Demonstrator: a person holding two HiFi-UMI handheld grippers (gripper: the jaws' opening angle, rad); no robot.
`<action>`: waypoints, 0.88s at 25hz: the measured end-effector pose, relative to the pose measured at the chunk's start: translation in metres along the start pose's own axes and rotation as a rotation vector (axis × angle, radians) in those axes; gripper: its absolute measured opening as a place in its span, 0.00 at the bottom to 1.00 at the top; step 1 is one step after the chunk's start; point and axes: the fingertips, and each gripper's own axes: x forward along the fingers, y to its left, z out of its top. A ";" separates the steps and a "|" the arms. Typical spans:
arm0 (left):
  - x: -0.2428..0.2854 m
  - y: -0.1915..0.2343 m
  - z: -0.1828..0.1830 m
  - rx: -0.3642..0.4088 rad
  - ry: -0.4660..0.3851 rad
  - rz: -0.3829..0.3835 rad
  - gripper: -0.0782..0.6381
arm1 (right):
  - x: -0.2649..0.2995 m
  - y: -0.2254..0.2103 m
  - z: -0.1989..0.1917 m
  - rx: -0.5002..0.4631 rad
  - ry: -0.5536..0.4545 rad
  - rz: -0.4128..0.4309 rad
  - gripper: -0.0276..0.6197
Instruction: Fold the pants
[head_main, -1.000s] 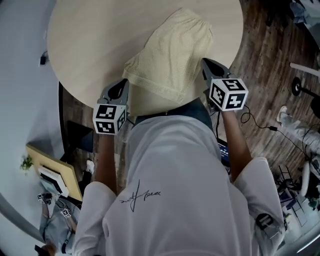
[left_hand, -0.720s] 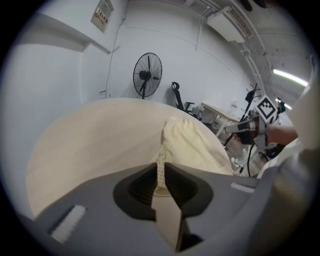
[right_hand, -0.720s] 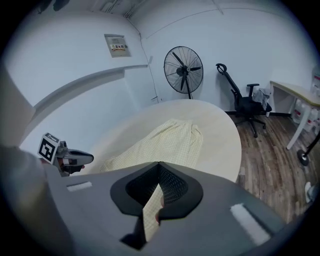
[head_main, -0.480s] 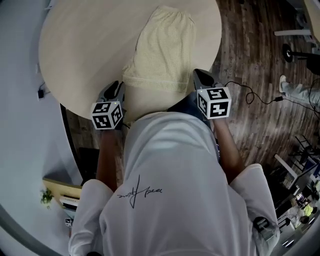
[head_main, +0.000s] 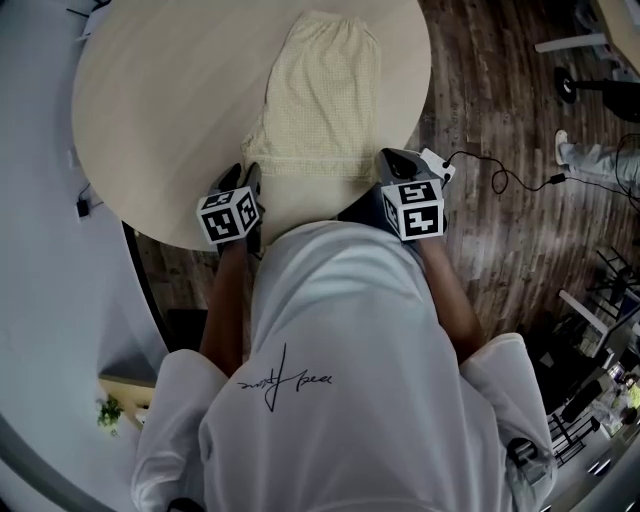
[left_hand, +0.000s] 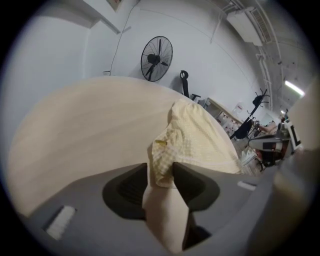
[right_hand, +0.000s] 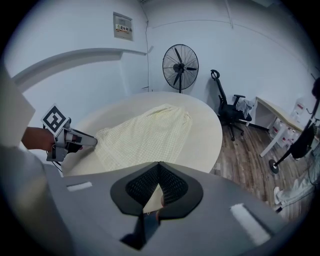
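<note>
The pale yellow checked pants (head_main: 320, 100) lay flat on the round table (head_main: 160, 120), hem toward its near edge. The left gripper (left_hand: 161, 171) was opening its jaws with a hem corner loose between them. The right gripper (right_hand: 159, 166), by the opposite hem corner, had its jaws pressed together on nothing.

You're working with pale yellow pants (head_main: 318, 95) in a fine check, lying on a plain cream table (head_main: 150, 110) — the floor (head_main: 500, 110) is dark brown wood plank, and your shirt (head_main: 350, 400) is white with dark script.
</note>
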 end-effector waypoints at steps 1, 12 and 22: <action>0.002 0.001 -0.002 0.003 0.009 0.009 0.35 | 0.002 0.002 -0.004 0.010 0.008 0.001 0.04; 0.010 0.016 -0.008 0.122 0.014 0.118 0.35 | 0.024 0.017 -0.059 0.447 0.120 0.086 0.11; 0.008 0.013 -0.006 0.115 -0.004 0.122 0.35 | 0.028 0.038 -0.080 0.659 0.139 0.174 0.25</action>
